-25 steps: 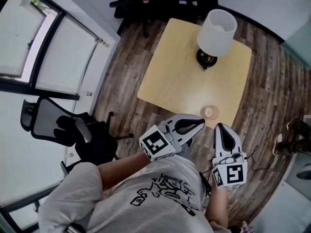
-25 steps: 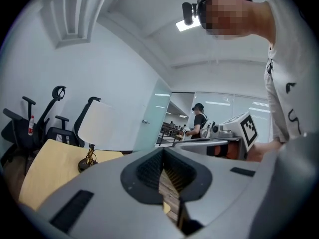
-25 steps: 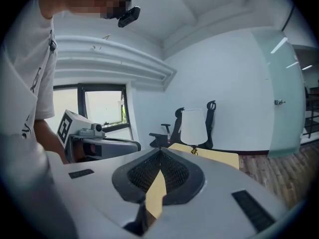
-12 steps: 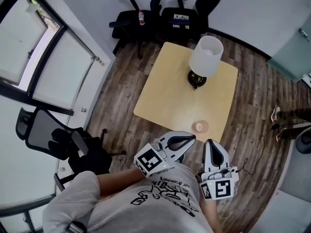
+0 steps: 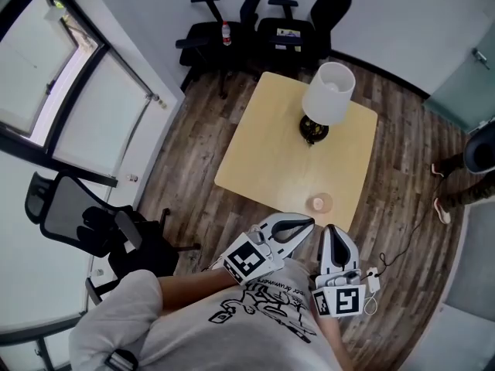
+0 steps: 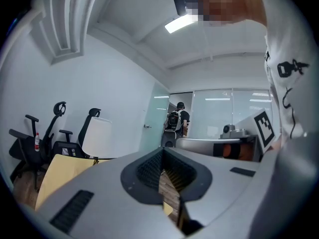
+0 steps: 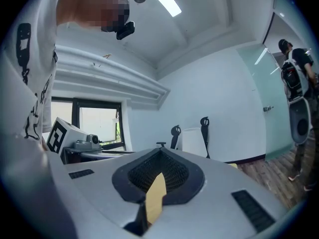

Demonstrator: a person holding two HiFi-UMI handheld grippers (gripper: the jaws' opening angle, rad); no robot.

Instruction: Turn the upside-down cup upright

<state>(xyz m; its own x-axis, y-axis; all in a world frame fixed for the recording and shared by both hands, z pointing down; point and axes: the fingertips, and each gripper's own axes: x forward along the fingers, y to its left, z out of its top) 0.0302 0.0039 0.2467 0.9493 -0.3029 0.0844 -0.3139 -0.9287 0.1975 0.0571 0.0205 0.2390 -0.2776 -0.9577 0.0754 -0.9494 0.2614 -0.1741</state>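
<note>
We get bright, even light here. The window (image 5: 46, 60) at the head view's upper left blows out white. Both gripper views bend hard toward black corners, with a ceiling light (image 6: 180, 24) glaring up top.

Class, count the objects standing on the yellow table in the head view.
2. A lamp with a white shade stands toward the far side of the table. A small cup sits near the edge closest to the person. The shade could hide something small beneath it.
</note>
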